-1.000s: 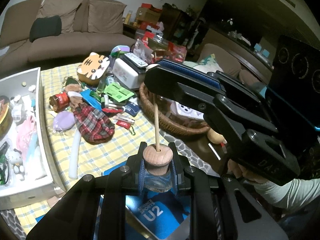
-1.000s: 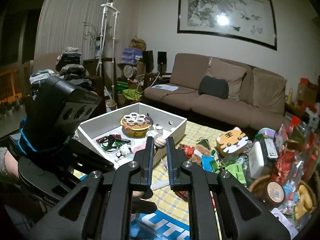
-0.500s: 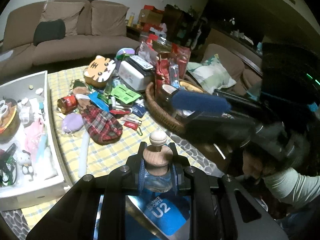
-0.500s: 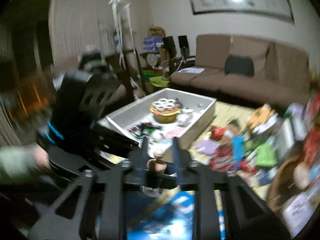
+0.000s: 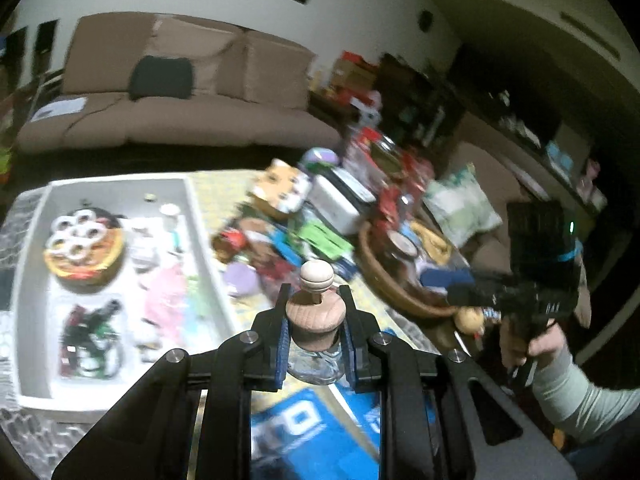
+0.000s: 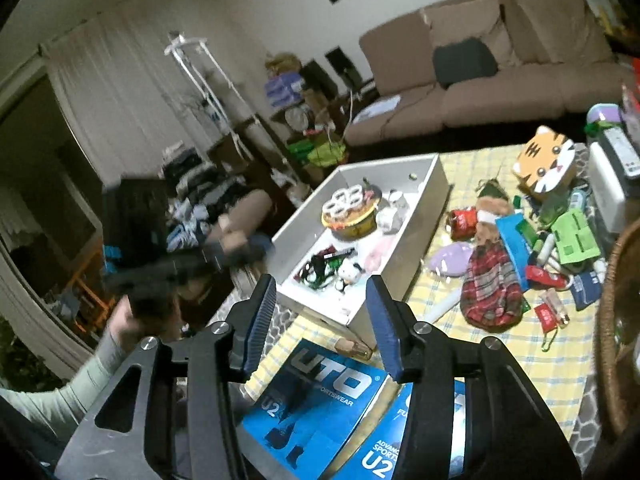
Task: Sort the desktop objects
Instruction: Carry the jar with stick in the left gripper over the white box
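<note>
My left gripper [image 5: 316,344] is shut on a small glass bottle with a wooden cap and knob [image 5: 315,312], held above the table's near edge beside the white tray [image 5: 200,216]. My right gripper [image 6: 322,324] is open and empty, over the blue UTO boxes [image 6: 320,396]. The left gripper and the bottle show blurred at the left of the right wrist view [image 6: 232,246]. A pile of small objects lies on the yellow checked cloth [image 6: 516,344]: a tiger-face pouch [image 6: 544,164], a plaid pouch [image 6: 492,284], a red can [image 6: 462,218].
The white tray [image 6: 436,184] holds a round tin [image 6: 350,216] and small toys. A wicker basket [image 5: 384,280] stands right of the pile. A white box [image 5: 336,204] sits behind it. A brown sofa [image 5: 180,96] is beyond the table.
The right gripper pushed the stick and knob down into the bottle cap, let go, opened and drew back to the right. The left gripper swung left toward the tray with the bottle.
</note>
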Motion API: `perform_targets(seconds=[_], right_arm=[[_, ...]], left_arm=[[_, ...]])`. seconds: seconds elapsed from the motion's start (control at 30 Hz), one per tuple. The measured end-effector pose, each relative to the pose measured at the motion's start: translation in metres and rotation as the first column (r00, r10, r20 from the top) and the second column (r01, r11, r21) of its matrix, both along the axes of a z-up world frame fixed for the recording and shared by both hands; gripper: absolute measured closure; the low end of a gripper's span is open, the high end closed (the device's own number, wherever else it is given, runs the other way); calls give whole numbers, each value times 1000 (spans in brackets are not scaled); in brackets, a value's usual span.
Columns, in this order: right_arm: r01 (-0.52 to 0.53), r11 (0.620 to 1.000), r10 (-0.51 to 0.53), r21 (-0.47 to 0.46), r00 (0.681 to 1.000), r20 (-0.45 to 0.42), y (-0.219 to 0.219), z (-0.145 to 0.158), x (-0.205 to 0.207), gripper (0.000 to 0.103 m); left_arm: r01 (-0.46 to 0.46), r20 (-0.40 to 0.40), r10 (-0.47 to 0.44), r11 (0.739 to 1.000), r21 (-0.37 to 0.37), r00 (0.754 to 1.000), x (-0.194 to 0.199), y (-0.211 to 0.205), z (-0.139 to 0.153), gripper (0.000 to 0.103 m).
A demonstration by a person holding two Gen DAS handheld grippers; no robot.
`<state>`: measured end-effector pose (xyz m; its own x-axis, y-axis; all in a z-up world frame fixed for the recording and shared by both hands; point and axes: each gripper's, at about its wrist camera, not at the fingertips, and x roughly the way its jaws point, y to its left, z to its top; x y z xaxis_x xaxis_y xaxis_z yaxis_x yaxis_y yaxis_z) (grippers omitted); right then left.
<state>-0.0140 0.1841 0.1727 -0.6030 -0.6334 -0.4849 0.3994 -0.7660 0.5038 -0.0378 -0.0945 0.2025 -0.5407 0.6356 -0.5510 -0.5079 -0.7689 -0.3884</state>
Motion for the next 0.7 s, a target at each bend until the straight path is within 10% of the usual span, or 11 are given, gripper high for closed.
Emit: perform_targets(seconds=[0.3, 0.7], right_arm=[[-168, 985, 168, 43, 986, 18, -85, 17, -82, 58], [-89, 996, 88, -1, 988, 129, -118, -28, -187, 58]], left_arm=[[-69, 27, 69, 997, -31, 997, -68, -86, 6, 82], [-238, 182, 265, 959, -156, 947, -252, -127, -97, 82]])
